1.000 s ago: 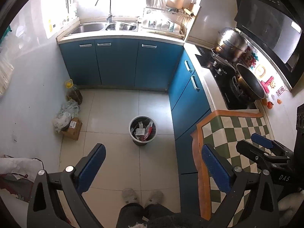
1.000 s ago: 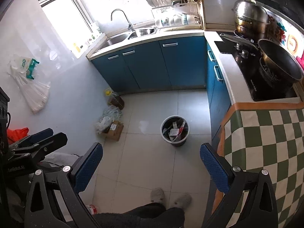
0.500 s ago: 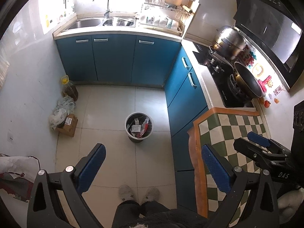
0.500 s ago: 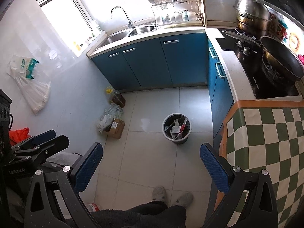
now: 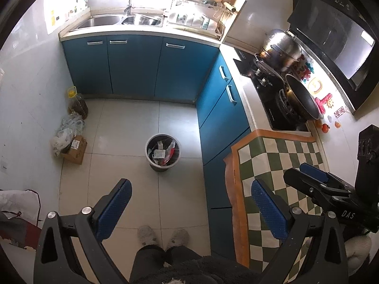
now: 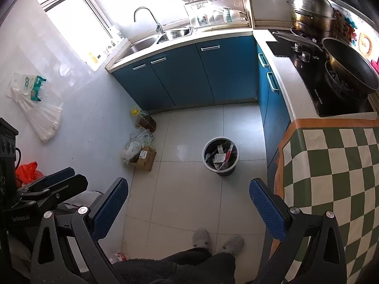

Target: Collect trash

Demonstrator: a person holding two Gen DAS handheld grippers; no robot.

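Bin [image 5: 163,152]: I see wrappers and papers inside, standing on the floor.
Left claw [image 5: 191,200]: wide, empty.
Right claw [image 6: 189,197]: wide, empty.

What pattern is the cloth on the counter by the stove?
Green-and-white checks with an orange border; the tablecloth shows best in the right wrist view.

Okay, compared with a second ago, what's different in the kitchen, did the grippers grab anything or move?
Nothing was grabbed or released. Both cameras drifted slightly, so the trash bin sits a little further left in the left wrist view. The left gripper and right gripper remain open and empty. The cardboard box stayed put.
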